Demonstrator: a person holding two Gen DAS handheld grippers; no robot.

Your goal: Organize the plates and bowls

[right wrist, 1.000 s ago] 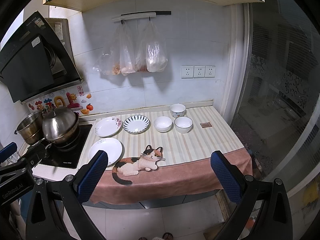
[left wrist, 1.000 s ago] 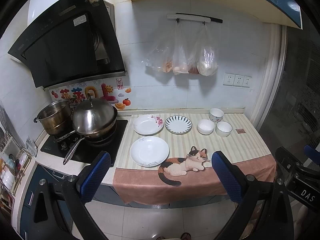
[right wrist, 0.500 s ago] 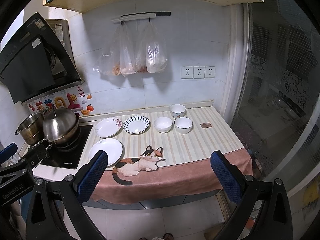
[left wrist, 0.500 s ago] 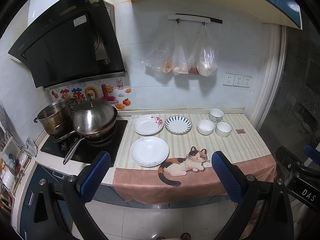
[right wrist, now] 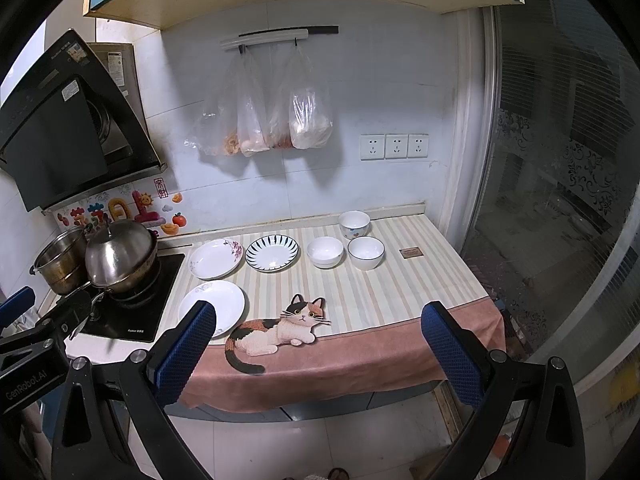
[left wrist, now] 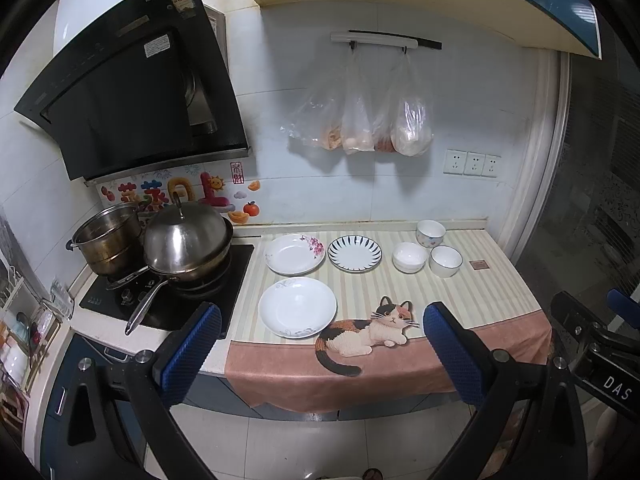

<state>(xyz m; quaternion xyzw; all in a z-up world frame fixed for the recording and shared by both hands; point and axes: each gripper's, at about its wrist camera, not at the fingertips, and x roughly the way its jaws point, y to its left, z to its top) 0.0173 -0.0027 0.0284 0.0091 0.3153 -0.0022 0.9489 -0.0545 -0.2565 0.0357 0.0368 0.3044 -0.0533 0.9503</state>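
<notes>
On the striped counter cloth (left wrist: pixel 460 292) lie three plates: a plain white one (left wrist: pixel 297 307) (right wrist: pixel 211 308) in front, a flowered one (left wrist: pixel 295 253) (right wrist: pixel 215 258) and a blue-rayed one (left wrist: pixel 354 253) (right wrist: pixel 272 253) behind. Three white bowls stand to the right: one (left wrist: pixel 409 256) (right wrist: pixel 325 251), a blue-rimmed one (left wrist: pixel 446 261) (right wrist: pixel 365 252), and a patterned one (left wrist: pixel 430 233) (right wrist: pixel 354 224) at the back. My left gripper (left wrist: pixel 318 352) and right gripper (right wrist: pixel 316 354) are both open and empty, held well back from the counter's front edge.
A stove (left wrist: pixel 168 300) at the left carries a lidded wok (left wrist: pixel 186 240) and a steel pot (left wrist: pixel 106 242). A range hood (left wrist: pixel 132 96) hangs above it. Plastic bags (left wrist: pixel 360 124) hang on the wall. A glass door (right wrist: pixel 560 200) stands at the right. A small brown square (right wrist: pixel 411 253) lies near the bowls.
</notes>
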